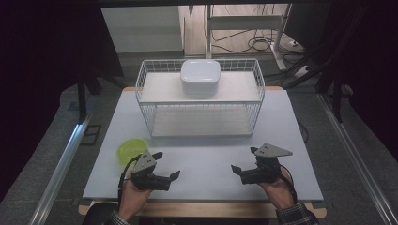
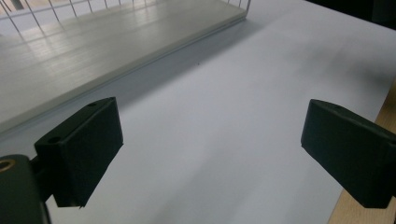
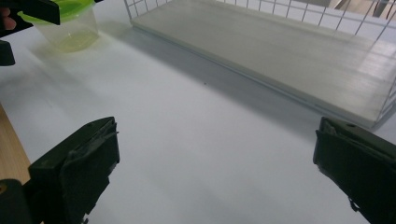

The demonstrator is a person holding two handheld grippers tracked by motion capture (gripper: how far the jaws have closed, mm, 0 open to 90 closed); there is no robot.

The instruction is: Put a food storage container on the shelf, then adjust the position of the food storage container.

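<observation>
Lime-green and untouched, the small plastic cup stands near the desk's front-left corner just beside the left gripper, while both it and the right gripper hover wide open and empty before the wire basket, suggesting work barely begun.

No text, label, brand, number or sign can be read anywhere in these views. The white container on the wire rack is plain, the green-lidded cup bears no print, and the white table carries no markings.
</observation>
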